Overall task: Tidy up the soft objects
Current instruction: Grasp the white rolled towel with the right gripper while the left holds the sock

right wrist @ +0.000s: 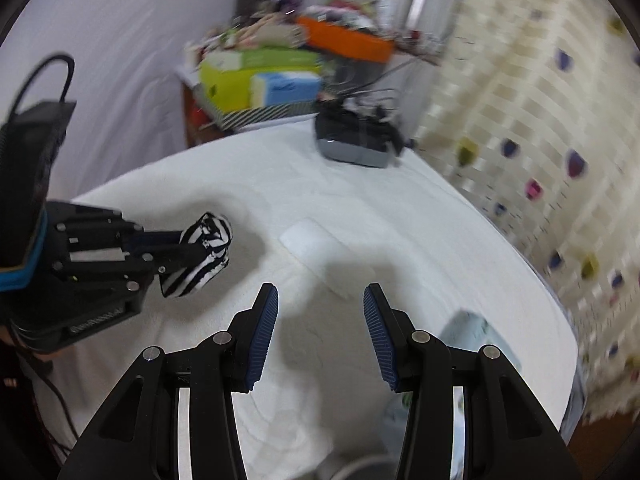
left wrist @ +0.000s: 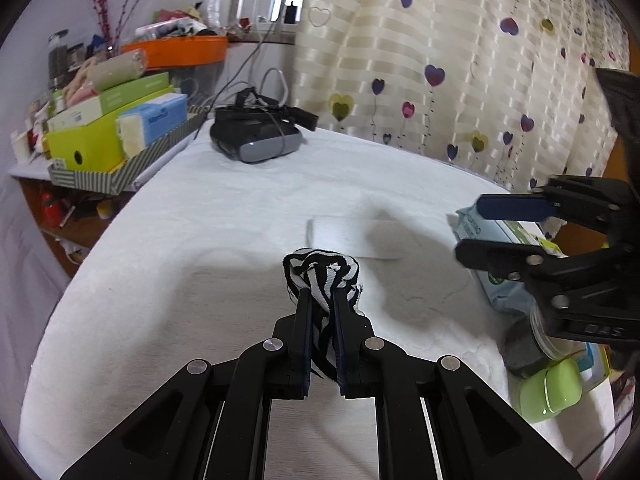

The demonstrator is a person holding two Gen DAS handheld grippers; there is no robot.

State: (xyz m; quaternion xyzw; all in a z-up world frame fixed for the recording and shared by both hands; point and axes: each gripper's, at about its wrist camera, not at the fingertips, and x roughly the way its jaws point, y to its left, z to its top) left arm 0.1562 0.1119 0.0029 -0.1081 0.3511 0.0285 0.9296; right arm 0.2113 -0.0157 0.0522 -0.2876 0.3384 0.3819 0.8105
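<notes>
Left tool (left wrist: 320, 300): clamped tight on a striped sock (left wrist: 320, 270).
Right tool (right wrist: 320, 300): jaws wide apart, empty.
Counter (left wrist: 240, 208): white cloth cover.

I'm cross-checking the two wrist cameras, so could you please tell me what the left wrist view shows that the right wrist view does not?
Only the left wrist view shows the green case and the grey jar at the table's right edge.

Only the right wrist view shows the left gripper's camera housing and cable.

Both show the left gripper shut on the striped cloth, the open, empty right gripper, the headset, the white card and the wipes pack.
</notes>
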